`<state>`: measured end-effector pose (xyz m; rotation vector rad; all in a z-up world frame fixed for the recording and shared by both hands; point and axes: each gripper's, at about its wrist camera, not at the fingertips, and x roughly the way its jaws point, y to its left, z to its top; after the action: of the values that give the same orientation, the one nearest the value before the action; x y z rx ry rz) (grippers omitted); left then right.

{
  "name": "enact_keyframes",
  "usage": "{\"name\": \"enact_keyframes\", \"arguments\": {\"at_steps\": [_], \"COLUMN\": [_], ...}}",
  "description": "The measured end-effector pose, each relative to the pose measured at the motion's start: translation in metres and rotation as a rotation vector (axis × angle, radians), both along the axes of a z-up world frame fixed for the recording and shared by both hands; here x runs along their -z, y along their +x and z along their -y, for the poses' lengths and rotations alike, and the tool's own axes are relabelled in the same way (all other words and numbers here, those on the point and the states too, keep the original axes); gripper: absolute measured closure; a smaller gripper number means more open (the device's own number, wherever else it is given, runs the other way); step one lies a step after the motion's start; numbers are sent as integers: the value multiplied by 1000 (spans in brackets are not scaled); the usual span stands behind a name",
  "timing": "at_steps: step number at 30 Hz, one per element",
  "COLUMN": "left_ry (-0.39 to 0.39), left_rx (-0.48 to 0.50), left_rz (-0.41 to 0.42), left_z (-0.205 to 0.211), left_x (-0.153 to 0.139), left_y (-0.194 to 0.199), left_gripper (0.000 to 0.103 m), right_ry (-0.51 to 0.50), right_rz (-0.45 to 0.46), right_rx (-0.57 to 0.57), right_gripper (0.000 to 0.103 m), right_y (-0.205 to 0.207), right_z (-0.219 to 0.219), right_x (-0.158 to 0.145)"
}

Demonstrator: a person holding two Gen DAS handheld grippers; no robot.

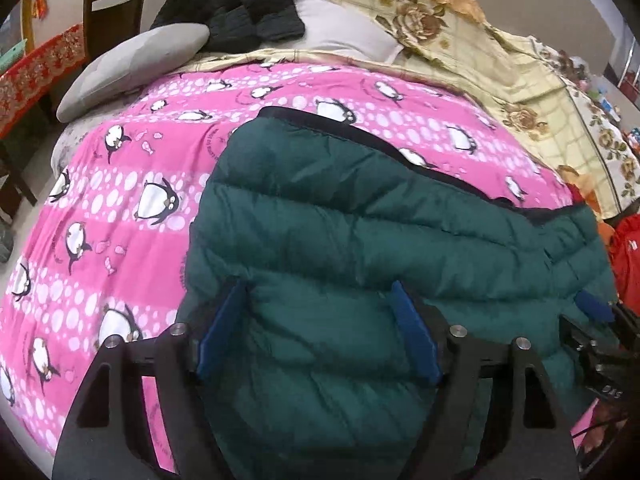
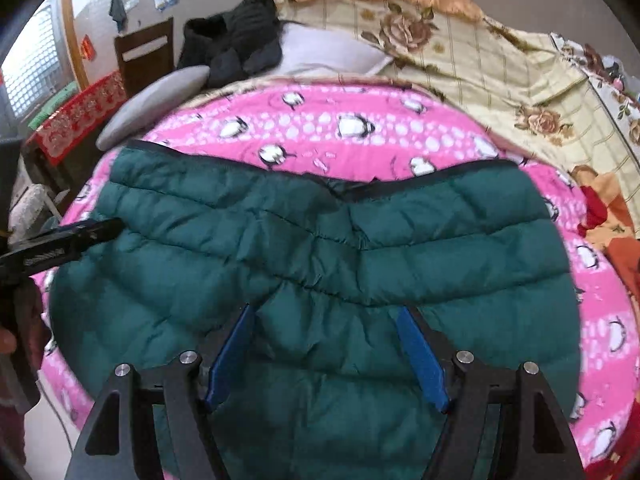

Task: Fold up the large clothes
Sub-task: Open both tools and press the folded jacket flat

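A dark green puffer jacket [image 1: 360, 232] [image 2: 304, 240] lies spread on a pink penguin-print quilt [image 1: 120, 200] [image 2: 360, 128], its black-trimmed edge on the far side. My left gripper [image 1: 318, 286] hovers over the jacket's near left part, blue pads wide apart, with nothing pinched between them. My right gripper [image 2: 325, 309] stands open over the near middle of the jacket, and the fabric only shows behind its pads. Each gripper also appears in the other's view: the right gripper [image 1: 596, 308] at the right edge, the left gripper [image 2: 80, 230] at the left edge.
A grey pillow [image 1: 132, 64], a black garment [image 1: 240, 4] and a white pillow [image 1: 340, 28] lie at the head of the bed. A cream floral quilt [image 1: 500, 72] is bunched on the far right, with red clothing [image 1: 628, 256] beside it. A wooden chair [image 1: 112, 4] and red-covered table [image 1: 36, 72] stand left.
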<state>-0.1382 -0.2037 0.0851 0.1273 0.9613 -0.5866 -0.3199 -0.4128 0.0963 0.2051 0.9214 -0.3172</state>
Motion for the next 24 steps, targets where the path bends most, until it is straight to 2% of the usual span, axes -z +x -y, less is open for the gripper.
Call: {"name": "enact_keyframes", "arguments": {"at_steps": [5, 10, 14, 19, 24], "left_ry": [11, 19, 26, 28, 27], "left_rx": [10, 0, -5, -11, -12], "left_rz": [-2, 17, 21, 37, 97], "left_z": [4, 4, 3, -4, -13], "left_x": [12, 14, 11, 4, -12], "left_y": [9, 7, 4, -7, -35], "left_gripper": [20, 19, 19, 19, 19], "right_ry": [21, 4, 33, 17, -9], "right_rz": [-26, -36, -15, 11, 58], "right_rx": [19, 19, 43, 68, 69], "right_gripper": [31, 29, 29, 28, 24], "right_y": [20, 24, 16, -2, -27], "right_z": [12, 12, 13, 2, -13], "right_x": [27, 33, 27, 10, -11]}}
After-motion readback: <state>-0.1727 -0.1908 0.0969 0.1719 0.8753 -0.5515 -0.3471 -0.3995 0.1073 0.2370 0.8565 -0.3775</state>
